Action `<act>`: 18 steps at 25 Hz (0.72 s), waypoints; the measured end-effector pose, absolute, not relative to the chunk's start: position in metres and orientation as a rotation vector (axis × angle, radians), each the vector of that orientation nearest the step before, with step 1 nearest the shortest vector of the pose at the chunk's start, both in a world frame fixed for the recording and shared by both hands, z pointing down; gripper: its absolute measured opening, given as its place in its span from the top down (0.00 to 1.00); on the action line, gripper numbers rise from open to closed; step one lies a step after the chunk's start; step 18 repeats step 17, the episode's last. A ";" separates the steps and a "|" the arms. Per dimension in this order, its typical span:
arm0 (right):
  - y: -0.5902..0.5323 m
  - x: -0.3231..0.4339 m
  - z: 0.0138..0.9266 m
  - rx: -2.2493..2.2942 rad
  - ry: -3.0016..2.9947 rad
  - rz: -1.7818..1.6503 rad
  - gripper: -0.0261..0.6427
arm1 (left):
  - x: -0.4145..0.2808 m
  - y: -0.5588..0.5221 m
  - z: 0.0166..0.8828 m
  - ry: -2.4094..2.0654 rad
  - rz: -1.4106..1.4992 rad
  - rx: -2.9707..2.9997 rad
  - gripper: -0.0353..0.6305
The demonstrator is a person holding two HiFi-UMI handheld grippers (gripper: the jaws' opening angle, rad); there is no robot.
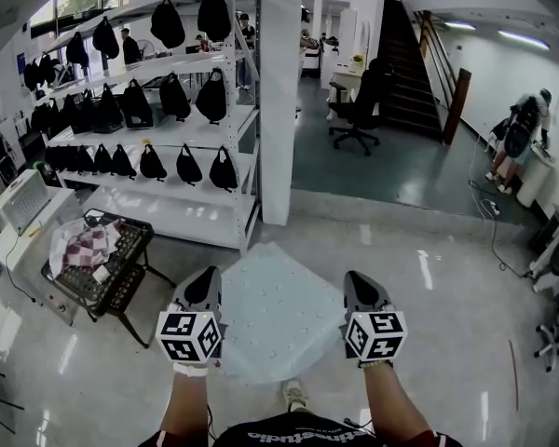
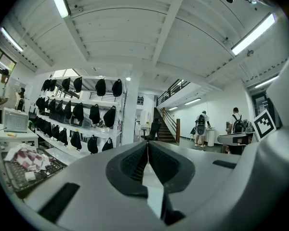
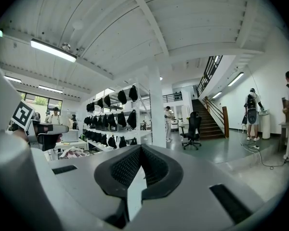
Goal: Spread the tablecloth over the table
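Left tongs [image 1: 205, 282] and right tongs [image 1: 356, 285] clamp the tablecloth [image 1: 279, 310] at opposite edges; it looks light and limp.

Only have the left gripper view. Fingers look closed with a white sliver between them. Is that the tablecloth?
Observer: Yes. In the head view the left gripper is shut on the left side of the pale tablecloth.
Operator: Right side?
Observer: The right gripper is shut on the opposite side. Its own view shows white fabric pinched between its fingers.
Operator: Where does the cloth go from there?
Observer: It spreads forward between the two grippers, above the glossy floor. A shoe shows just below its near edge.
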State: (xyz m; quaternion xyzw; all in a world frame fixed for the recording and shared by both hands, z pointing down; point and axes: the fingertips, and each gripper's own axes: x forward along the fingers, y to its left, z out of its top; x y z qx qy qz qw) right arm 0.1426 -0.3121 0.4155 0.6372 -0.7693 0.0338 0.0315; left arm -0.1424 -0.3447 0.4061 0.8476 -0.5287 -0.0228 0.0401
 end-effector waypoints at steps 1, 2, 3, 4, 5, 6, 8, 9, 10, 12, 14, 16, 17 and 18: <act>-0.312 0.142 0.416 1.961 -2.371 0.105 0.92 | -0.143 -0.344 0.407 -1.620 -0.069 2.596 0.91; -0.312 0.141 0.417 1.959 -2.373 0.106 0.92 | -0.144 -0.344 0.409 -1.621 -0.068 2.595 0.91; -0.312 0.140 0.418 1.958 -2.375 0.108 0.92 | -0.145 -0.344 0.410 -1.622 -0.068 2.595 0.91; -0.313 0.139 0.419 1.958 -2.376 0.111 0.92 | -0.146 -0.345 0.410 -1.623 -0.069 2.594 0.91; -0.314 0.138 0.419 1.959 -2.378 0.112 0.92 | -0.146 -0.345 0.410 -1.623 -0.070 2.594 0.91; -0.315 0.138 0.418 1.959 -2.378 0.111 0.92 | -0.147 -0.346 0.410 -1.624 -0.071 2.595 0.91; -0.316 0.137 0.415 1.958 -2.378 0.107 0.92 | -0.148 -0.347 0.408 -1.624 -0.073 2.594 0.91; -0.317 0.137 0.414 1.958 -2.379 0.107 0.92 | -0.148 -0.348 0.408 -1.623 -0.072 2.594 0.91; -0.317 0.137 0.414 1.957 -2.380 0.108 0.92 | -0.148 -0.348 0.408 -1.623 -0.070 2.594 0.91; -0.318 0.137 0.415 1.960 -2.381 0.111 0.92 | -0.149 -0.349 0.410 -1.624 -0.065 2.595 0.91; -0.318 0.138 0.417 1.965 -2.377 0.111 0.92 | -0.149 -0.350 0.410 -1.624 -0.063 2.598 0.91; -0.319 0.139 0.417 1.969 -2.371 0.107 0.92 | -0.149 -0.351 0.409 -1.621 -0.065 2.602 0.91; -0.319 0.139 0.417 1.970 -2.368 0.105 0.92 | -0.149 -0.351 0.409 -1.619 -0.066 2.604 0.91; -0.319 0.139 0.417 1.970 -2.368 0.105 0.92 | -0.149 -0.351 0.409 -1.619 -0.066 2.604 0.91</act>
